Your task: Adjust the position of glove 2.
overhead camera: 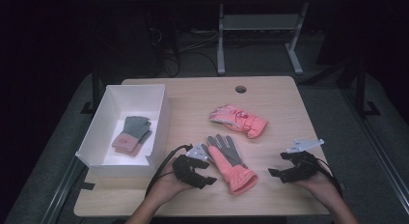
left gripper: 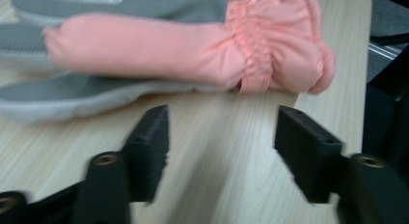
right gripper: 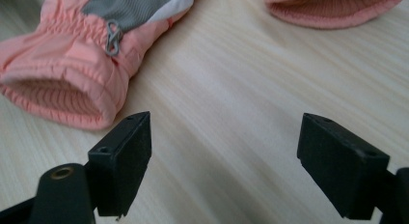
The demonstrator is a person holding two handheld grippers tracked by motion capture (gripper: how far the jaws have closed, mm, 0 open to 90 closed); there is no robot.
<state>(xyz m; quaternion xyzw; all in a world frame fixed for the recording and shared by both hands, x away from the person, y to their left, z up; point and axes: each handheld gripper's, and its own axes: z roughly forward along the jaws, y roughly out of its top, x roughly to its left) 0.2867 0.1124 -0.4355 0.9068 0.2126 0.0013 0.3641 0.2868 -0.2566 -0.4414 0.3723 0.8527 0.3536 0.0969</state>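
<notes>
Pink glove (overhead camera: 231, 162) between both grippers, left gripper (overhead camera: 204, 177) beside it

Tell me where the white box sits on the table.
In the high view the white box sits at the table's left edge, left of the two pink gloves, beyond the left gripper. A grey-and-pink glove pair lies inside it.
</notes>
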